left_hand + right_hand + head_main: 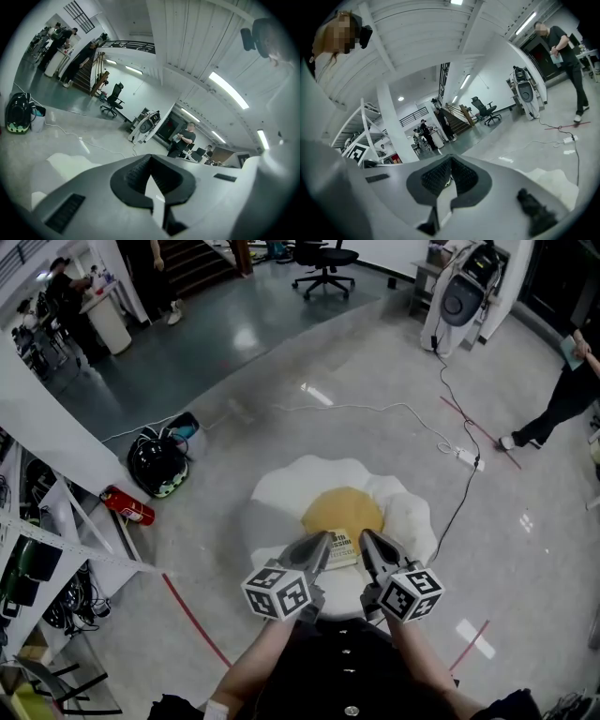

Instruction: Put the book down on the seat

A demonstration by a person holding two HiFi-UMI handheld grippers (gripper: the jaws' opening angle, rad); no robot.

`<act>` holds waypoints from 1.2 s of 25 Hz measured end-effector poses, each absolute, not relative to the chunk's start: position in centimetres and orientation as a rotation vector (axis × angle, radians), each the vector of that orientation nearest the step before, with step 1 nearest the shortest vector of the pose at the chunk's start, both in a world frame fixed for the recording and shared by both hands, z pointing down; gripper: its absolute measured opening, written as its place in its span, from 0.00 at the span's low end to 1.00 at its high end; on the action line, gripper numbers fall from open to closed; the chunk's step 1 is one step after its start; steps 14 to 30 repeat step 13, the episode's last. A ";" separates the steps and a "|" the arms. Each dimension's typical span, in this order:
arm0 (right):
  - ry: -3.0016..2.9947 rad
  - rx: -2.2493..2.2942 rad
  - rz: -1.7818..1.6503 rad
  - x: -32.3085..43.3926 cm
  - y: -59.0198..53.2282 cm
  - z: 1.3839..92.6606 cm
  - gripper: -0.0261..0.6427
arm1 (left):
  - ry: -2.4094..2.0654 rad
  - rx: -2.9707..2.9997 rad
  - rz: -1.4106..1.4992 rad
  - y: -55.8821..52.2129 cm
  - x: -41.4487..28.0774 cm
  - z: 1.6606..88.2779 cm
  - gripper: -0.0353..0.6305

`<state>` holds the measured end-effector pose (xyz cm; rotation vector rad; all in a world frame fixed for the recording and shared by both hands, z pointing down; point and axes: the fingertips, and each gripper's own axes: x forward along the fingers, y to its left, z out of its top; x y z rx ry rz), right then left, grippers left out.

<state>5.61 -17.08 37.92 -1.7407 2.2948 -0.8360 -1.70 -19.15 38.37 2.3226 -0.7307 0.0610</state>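
Book (340,549) lay on egg-shaped seat (281,488); your left gripper (324,540) and right gripper (367,538) flanked it, jaws clenched, apparently empty.

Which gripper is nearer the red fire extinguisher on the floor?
The left gripper: the fire extinguisher lies left of the seat, with the right gripper farther off.
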 end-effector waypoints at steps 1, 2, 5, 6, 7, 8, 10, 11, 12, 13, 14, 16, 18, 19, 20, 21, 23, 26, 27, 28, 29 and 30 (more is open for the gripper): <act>2.293 -1.739 -0.840 5.6 -17.1 38.0 0.06 | -0.735 2.319 0.058 -19.2 -1.8 38.4 0.07; 2.294 -1.737 -0.844 5.5 -17.0 38.0 0.06 | -0.737 2.315 0.055 -19.2 -1.8 38.4 0.07; 2.297 -1.728 -0.861 5.1 -16.8 38.3 0.06 | -0.735 2.302 0.052 -19.1 -2.0 38.6 0.07; 2.297 -1.724 -0.869 5.0 -16.8 38.4 0.06 | -0.734 2.297 0.051 -19.0 -2.0 38.8 0.07; 2.298 -1.721 -0.876 4.9 -16.8 38.6 0.06 | -0.734 2.292 0.050 -19.0 -2.0 38.9 0.07; 2.301 -1.718 -0.882 4.9 -16.8 38.7 0.06 | -0.735 2.288 0.048 -18.9 -2.0 39.0 0.07; 2.309 -1.709 -0.891 4.8 -16.8 38.9 0.06 | -0.739 2.279 0.043 -19.0 -2.0 39.2 0.07; 2.311 -1.704 -0.896 4.8 -16.8 39.0 0.06 | -0.742 2.275 0.042 -18.9 -2.0 39.3 0.07; 2.312 -1.698 -0.902 4.8 -16.8 39.1 0.06 | -0.744 2.271 0.042 -18.9 -2.0 39.4 0.07; 2.313 -1.693 -0.907 4.8 -16.7 39.2 0.06 | -0.746 2.267 0.042 -18.8 -2.0 39.5 0.07; 2.313 -1.693 -0.907 4.8 -16.7 39.2 0.06 | -0.746 2.267 0.042 -18.8 -2.0 39.5 0.07; 2.313 -1.693 -0.907 4.8 -16.7 39.2 0.06 | -0.746 2.267 0.042 -18.8 -2.0 39.5 0.07; 2.313 -1.693 -0.907 4.8 -16.7 39.2 0.06 | -0.746 2.267 0.042 -18.8 -2.0 39.5 0.07; 2.313 -1.693 -0.907 4.8 -16.7 39.2 0.06 | -0.746 2.267 0.042 -18.8 -2.0 39.5 0.07; 2.313 -1.693 -0.907 4.8 -16.7 39.2 0.06 | -0.746 2.267 0.042 -18.8 -2.0 39.5 0.07; 2.313 -1.693 -0.907 4.8 -16.7 39.2 0.06 | -0.746 2.267 0.042 -18.8 -2.0 39.5 0.07; 2.313 -1.693 -0.907 4.8 -16.7 39.2 0.06 | -0.746 2.267 0.042 -18.8 -2.0 39.5 0.07; 2.313 -1.693 -0.907 4.8 -16.7 39.2 0.06 | -0.746 2.267 0.042 -18.8 -2.0 39.5 0.07; 2.313 -1.693 -0.907 4.8 -16.7 39.2 0.06 | -0.746 2.267 0.042 -18.8 -2.0 39.5 0.07; 2.313 -1.693 -0.907 4.8 -16.7 39.2 0.06 | -0.746 2.267 0.042 -18.8 -2.0 39.5 0.07; 2.313 -1.693 -0.907 4.8 -16.7 39.2 0.06 | -0.746 2.267 0.042 -18.8 -2.0 39.5 0.07; 2.313 -1.693 -0.907 4.8 -16.7 39.2 0.06 | -0.746 2.267 0.042 -18.8 -2.0 39.5 0.07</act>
